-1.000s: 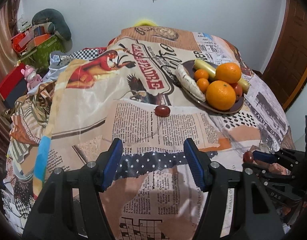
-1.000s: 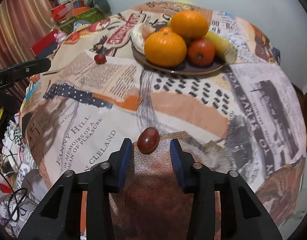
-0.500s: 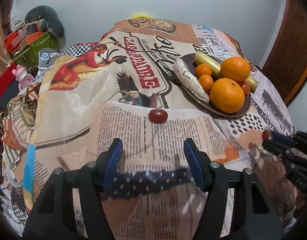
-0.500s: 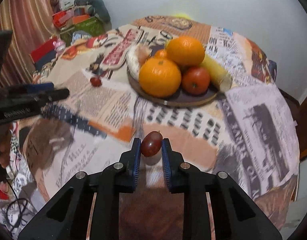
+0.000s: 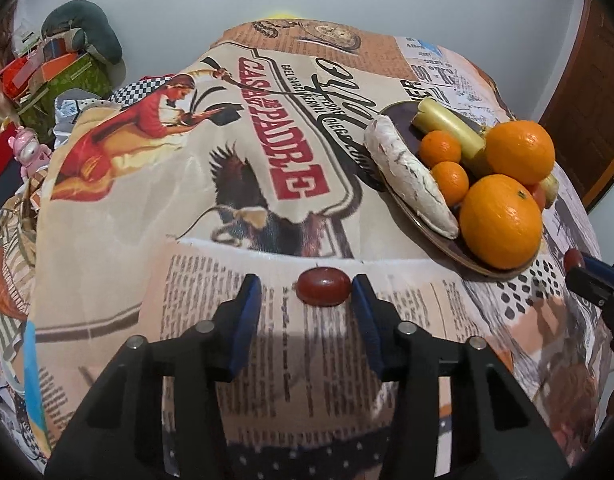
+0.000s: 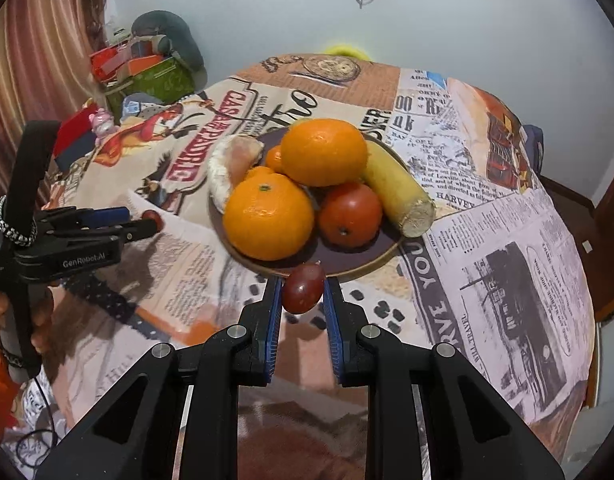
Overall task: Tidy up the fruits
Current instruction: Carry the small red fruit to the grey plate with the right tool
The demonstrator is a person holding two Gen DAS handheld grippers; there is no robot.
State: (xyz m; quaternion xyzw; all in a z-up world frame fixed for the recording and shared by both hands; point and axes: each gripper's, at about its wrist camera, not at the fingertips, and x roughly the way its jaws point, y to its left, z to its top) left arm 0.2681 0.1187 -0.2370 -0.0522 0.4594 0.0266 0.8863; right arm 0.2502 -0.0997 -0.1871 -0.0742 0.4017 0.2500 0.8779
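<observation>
Fruits are mostly gathered on the dark round plate [image 6: 359,264] that stands on the table with the printed newspaper-pattern cloth [image 5: 211,280]: two big oranges [image 6: 267,220], two small oranges [image 5: 450,178], one red tomato [image 6: 350,214], a yellow banana with a cut end [image 6: 399,192] and a pale whitish long fruit [image 5: 407,176]. The right gripper [image 6: 303,300] is clamped on a small dark red oval fruit [image 6: 303,288] and holds it just at the near rim of the plate, above the cloth. A second small dark red oval fruit [image 5: 324,286] lies on the cloth, well apart from the plate. The left gripper [image 5: 305,292] has its blue pads [image 5: 247,312] apart around this fruit; the right pad is touching or almost touching its end, the left pad is clearly away from it.
</observation>
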